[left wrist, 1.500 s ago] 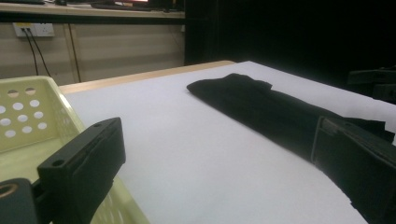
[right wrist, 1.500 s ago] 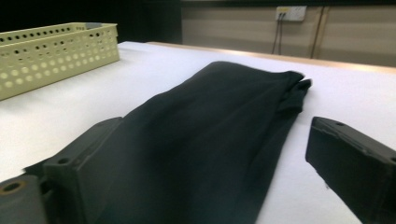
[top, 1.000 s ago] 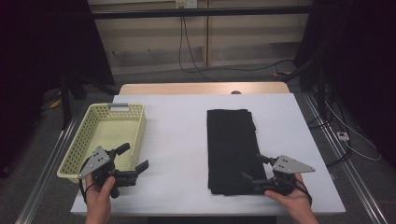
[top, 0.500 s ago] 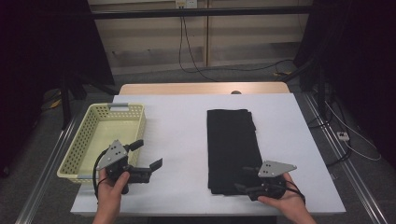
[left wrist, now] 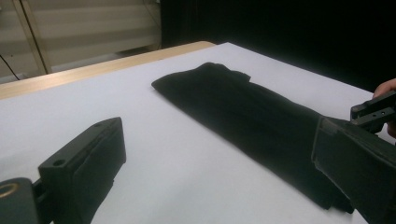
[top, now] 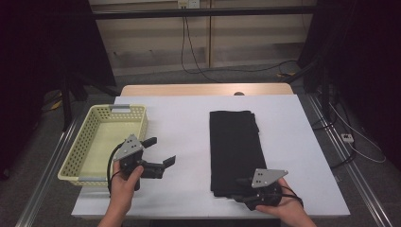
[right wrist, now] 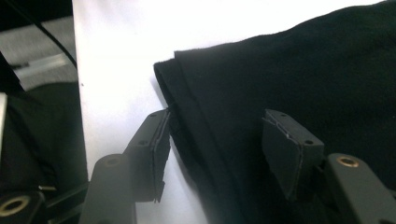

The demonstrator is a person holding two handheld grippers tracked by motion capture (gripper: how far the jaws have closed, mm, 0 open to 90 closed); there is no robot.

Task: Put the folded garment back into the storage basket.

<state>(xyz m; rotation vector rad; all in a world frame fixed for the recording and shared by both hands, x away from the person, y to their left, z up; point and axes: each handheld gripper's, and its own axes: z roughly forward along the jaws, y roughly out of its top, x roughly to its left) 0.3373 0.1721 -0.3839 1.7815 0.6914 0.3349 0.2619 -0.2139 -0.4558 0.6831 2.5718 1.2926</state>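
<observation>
High view: white counter (top: 189, 123), yellow basket (top: 85, 142) at its left edge, folded black cloth (top: 236, 146) lying flat right of centre, long axis running away from the person. Right gripper (top: 243, 189) sits at the cloth's near end; left gripper (top: 163, 151) hovers over bare counter between basket and cloth, aimed at the cloth, fingers spread wide, nothing between them. Right gripper view: fingers (right wrist: 149, 149) have just been closing, one at the cloth's folded edge, the other over the cloth, near corner between them, pads not clamped on it yet. Step in hand looks like grabbing the near end of the cloth. Next move calls for finishing the pinch through all layers, and left gripper crossing to the cloth's other near corner before any lift
</observation>
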